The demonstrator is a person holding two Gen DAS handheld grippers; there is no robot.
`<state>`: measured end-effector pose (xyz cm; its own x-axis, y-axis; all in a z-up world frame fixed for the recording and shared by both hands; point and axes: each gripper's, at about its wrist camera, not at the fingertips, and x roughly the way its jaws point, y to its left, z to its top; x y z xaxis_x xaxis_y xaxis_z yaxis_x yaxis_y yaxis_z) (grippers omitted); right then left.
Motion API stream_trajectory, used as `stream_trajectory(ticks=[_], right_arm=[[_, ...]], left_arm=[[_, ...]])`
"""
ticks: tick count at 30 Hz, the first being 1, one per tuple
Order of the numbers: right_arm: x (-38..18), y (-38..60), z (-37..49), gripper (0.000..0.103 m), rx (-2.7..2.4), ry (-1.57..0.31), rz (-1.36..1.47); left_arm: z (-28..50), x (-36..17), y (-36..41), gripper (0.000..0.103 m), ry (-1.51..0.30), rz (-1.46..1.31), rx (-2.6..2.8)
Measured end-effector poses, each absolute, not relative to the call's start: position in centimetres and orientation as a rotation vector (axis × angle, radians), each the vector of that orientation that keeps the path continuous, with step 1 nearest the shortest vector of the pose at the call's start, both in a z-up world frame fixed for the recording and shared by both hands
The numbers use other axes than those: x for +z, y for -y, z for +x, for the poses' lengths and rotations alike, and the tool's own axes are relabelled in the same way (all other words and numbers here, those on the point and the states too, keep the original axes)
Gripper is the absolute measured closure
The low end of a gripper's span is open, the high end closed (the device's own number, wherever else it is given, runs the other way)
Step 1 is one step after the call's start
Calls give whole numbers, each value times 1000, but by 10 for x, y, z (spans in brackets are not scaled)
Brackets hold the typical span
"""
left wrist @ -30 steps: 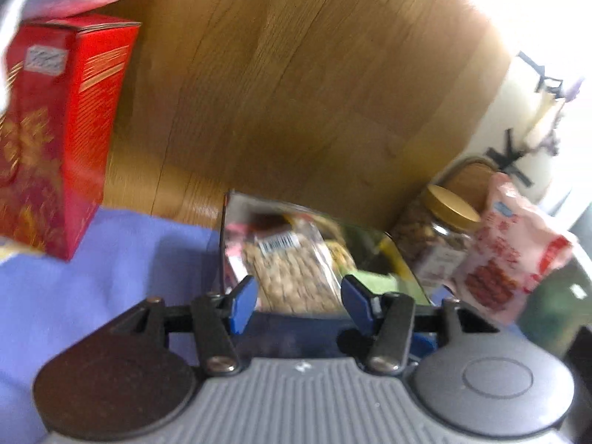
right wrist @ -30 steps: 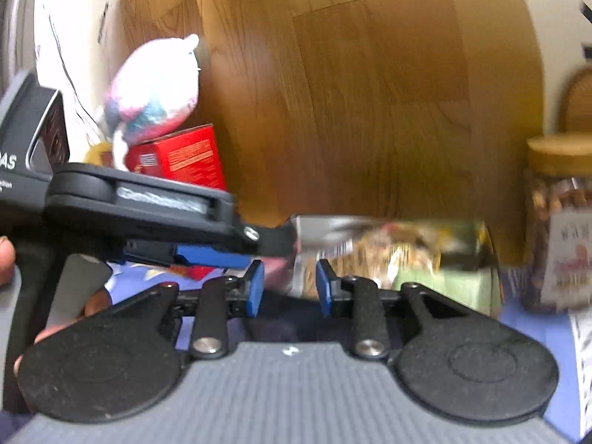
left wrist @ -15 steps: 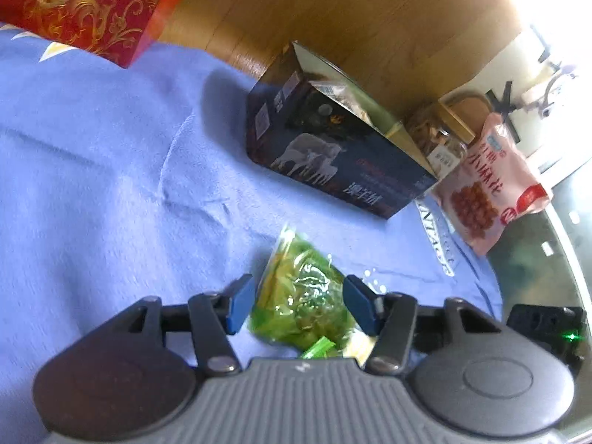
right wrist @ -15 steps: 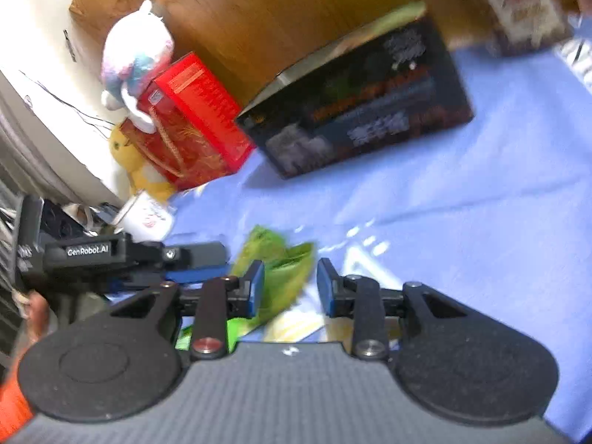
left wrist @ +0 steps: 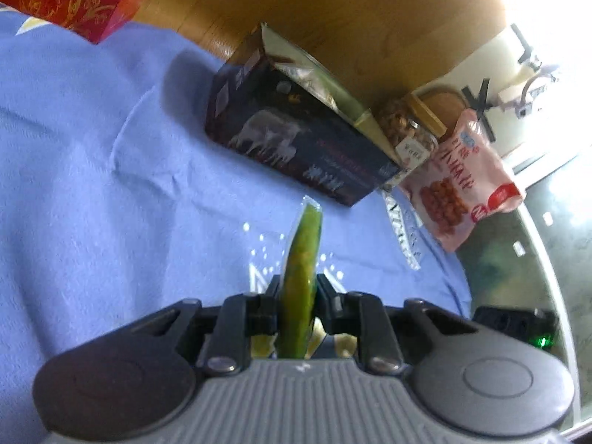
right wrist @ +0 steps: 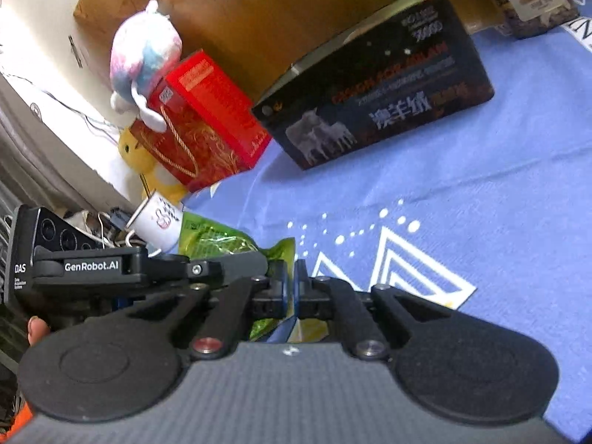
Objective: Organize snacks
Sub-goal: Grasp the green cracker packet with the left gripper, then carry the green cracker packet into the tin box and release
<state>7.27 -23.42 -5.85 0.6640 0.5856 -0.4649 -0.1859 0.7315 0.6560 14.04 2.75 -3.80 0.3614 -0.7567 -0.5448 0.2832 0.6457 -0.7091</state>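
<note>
Left wrist view is showing the left gripper [left wrist: 298,294] pressed together on the green snack packet [left wrist: 300,288], where half a second back its fingers were standing apart on either side of the packet lying flat on the blue cloth [left wrist: 111,222]. Packet is now squeezed edge-on between the pads, thin profile facing the camera. Right wrist view is showing the right gripper [right wrist: 291,277] closing, its jaws coming in on a corner of the same packet [right wrist: 218,240]; earlier they were open around it. Left gripper [right wrist: 236,264] is sitting just beside, on the packet's left part.

Meaning for the task, my read: pick phase is basically finishing and the packet is getting secured by both tools, so a lift and carry toward the dark open box [left wrist: 296,148] looks likely next. Box already seems to be holding other snacks, though that is not clear now.

Location: packet is low over the cloth, near the front edge, well apart from the box, the red box [right wrist: 207,122] and the pink snack bag [left wrist: 458,185]. Cannot tell if it is touching the cloth.

Orientation: in the left view its long axis is running away from the gripper, far end pointing toward the dark box, faces standing roughly upright. In the right view it is stretching out leftward, crumpled.
</note>
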Motion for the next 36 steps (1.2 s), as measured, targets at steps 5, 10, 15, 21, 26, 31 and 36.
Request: stream_trajectory(ticks=[5, 10, 15, 21, 26, 31, 36], right_arm=[[-46, 240, 51, 90, 494, -682, 557], [-35, 227, 13, 59, 632, -699, 374], [-37, 191, -22, 54, 695, -677, 47], [-52, 172, -26, 54, 680, -658, -86], [-51, 167, -27, 66, 616, -637, -103], [-42, 190, -36, 73, 577, -608, -28], [-23, 202, -21, 73, 500, -508, -15]], left_arm=[[140, -28, -38, 74, -984, -548, -679], [121, -26, -59, 46, -998, -465, -603], [87, -23, -90, 46, -1010, -527, -590], [51, -36, -62, 48, -1075, -493, -669], [47, -36, -43, 68, -1030, -435, -639], [48, -21, -32, 70, -1003, -448, -686], [73, 18, -11, 70, -900, -410, -727]])
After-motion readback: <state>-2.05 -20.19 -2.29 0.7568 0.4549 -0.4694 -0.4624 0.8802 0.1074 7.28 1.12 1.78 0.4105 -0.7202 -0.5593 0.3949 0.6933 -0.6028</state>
